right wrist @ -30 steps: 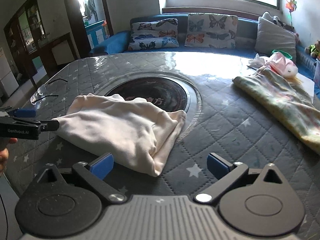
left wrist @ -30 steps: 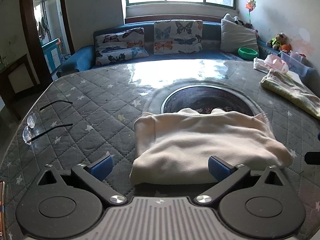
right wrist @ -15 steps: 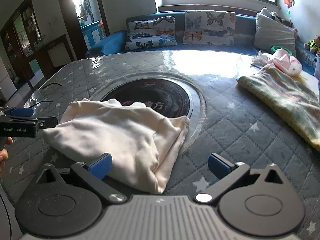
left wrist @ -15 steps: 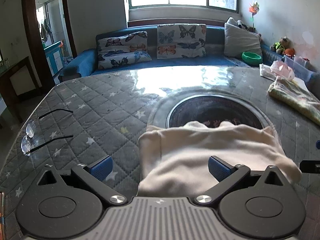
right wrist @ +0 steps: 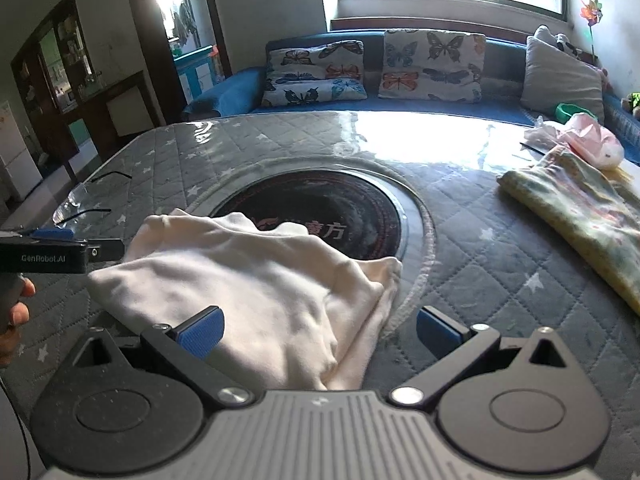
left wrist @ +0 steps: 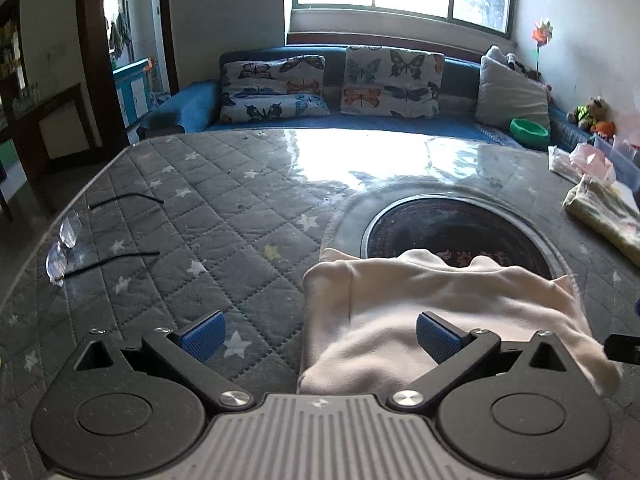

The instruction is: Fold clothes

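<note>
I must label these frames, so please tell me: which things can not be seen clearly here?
- Near edge of the folded cream garment: in both wrist views, hidden behind the gripper body.
- Floral yellow-green cloth: cut off by the right edge in both views.
- Left gripper: right wrist view, cut by the left edge.
- Small toys on the sofa: left wrist view, too small.

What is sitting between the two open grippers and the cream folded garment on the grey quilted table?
Nothing visible. The cream folded garment lies directly ahead of the right gripper and the left gripper, both open. The eyeglasses and the floral yellow cloth lie off to the sides of the grey quilted table.
</note>
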### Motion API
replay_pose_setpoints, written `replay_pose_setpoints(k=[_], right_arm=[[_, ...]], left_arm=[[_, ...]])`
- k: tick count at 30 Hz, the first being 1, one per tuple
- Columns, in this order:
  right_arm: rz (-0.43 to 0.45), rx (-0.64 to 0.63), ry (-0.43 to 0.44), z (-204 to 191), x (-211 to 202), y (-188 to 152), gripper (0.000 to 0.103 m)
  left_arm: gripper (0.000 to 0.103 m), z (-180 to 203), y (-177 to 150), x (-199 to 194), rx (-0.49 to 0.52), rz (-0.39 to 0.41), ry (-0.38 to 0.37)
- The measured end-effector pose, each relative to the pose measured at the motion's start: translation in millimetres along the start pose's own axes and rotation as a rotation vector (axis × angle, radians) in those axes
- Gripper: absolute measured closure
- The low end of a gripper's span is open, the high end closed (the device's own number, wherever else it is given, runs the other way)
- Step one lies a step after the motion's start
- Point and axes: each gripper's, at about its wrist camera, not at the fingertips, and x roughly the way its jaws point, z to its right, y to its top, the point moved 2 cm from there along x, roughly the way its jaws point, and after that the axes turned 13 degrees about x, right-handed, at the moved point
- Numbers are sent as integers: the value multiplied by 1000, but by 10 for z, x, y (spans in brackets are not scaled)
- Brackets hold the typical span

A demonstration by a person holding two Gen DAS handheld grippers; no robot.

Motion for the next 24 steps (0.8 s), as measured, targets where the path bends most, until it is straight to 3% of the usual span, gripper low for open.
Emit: replay_pose_setpoints(k=[7,11,24], right_arm=[[15,-17,11,-76,62,-2,0],[15,-6,19,-95,89,-13,0],[20,0,14,-112,11,-118,0]], left_arm=[[0,18,-53,-27,-48,-9,-16],[0,74,-90,-7,-50,-40,-63],[0,148,-169,-170,-55,-12,-78]])
